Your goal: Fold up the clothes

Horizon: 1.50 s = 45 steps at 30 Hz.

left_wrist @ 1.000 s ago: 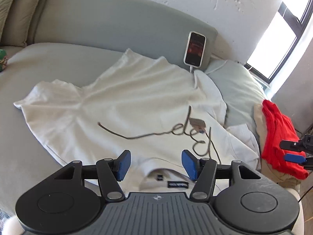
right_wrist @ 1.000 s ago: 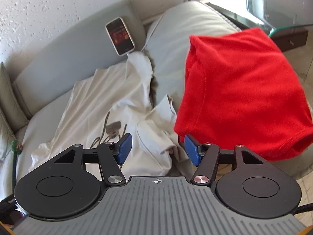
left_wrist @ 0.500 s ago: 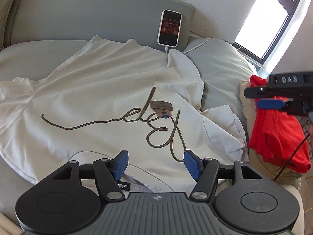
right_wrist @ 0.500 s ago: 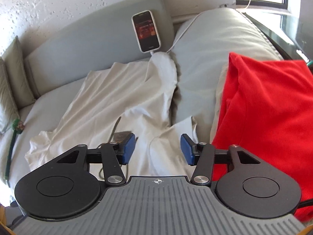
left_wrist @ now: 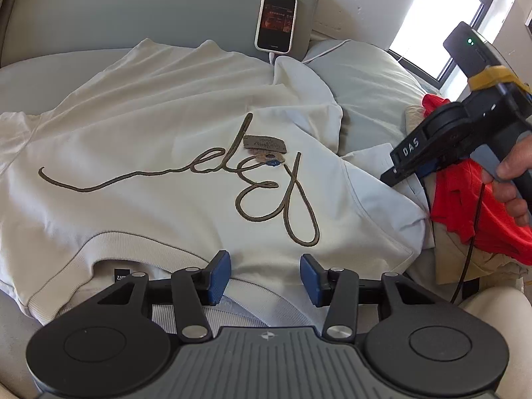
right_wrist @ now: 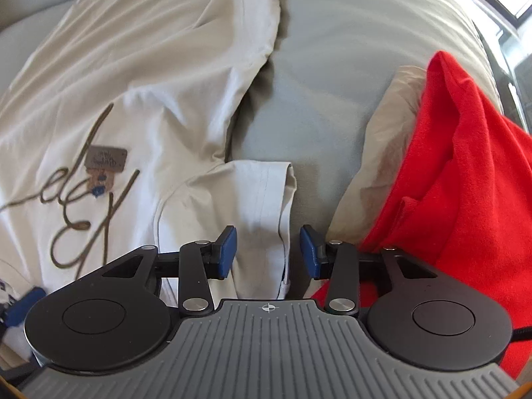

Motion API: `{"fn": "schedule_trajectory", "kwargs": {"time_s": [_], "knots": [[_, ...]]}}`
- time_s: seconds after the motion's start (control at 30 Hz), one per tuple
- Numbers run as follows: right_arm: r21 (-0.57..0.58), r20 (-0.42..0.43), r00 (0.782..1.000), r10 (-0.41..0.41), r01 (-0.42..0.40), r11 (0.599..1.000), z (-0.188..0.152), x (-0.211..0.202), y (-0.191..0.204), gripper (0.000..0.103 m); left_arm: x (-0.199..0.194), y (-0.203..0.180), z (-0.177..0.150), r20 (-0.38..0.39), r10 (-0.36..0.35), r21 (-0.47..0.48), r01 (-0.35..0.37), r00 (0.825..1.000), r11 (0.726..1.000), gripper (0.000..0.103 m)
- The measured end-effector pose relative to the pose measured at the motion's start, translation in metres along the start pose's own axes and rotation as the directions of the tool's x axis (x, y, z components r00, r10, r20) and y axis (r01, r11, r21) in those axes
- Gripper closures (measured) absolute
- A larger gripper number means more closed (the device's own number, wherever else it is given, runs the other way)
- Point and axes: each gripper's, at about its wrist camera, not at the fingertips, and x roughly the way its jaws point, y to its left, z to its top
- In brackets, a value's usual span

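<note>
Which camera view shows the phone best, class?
The left wrist view: the phone leans whole against the grey backrest, screen lit, cable below. The right wrist view shows none of the phone itself, only what may be its white cable at the top edge.

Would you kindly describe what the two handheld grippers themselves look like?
Both grippers, left gripper and right gripper, share a black frame with two round discs, a ribbed grey centre plate, silver pivot pins and blue-padded fingers. Seen from the left wrist view, the right gripper carries white "DAS" lettering, a yellow band, a grey handle in a bare hand, and a thin black cable.
</note>
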Motion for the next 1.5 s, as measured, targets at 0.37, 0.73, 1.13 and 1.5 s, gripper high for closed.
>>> {"fn": "schedule_trajectory", "kwargs": {"time_s": [0.37,0.73,1.13,1.5], "knots": [[-0.018,0.278,0.949,-0.146,0.158,0.987,-0.016,-0.115,0.008,0.102,-0.010,-0.003,0.004,0.012,-0.169,0.021,0.169,0.986,0.985,0.059],[0.066,0.079,0.968,-0.239,0.234,0.970,0.007,-0.072,-0.011,0.059,-0.027,0.001,0.018,-0.100,-0.141,0.152,0.156,0.985,0.976,0.050],[0.217,0.518,0.820,0.245,-0.403,0.889,0.058,-0.215,-0.038,0.031,-0.131,0.108,0.172,0.236,-0.026,0.048,0.015,0.971,0.999,0.033],[0.346,0.337,0.904,0.265,-0.380,0.858,0.187,0.000,-0.069,0.043,0.092,0.209,0.284,0.097,0.153,-0.068,-0.147,0.983,0.987,0.046]]}}
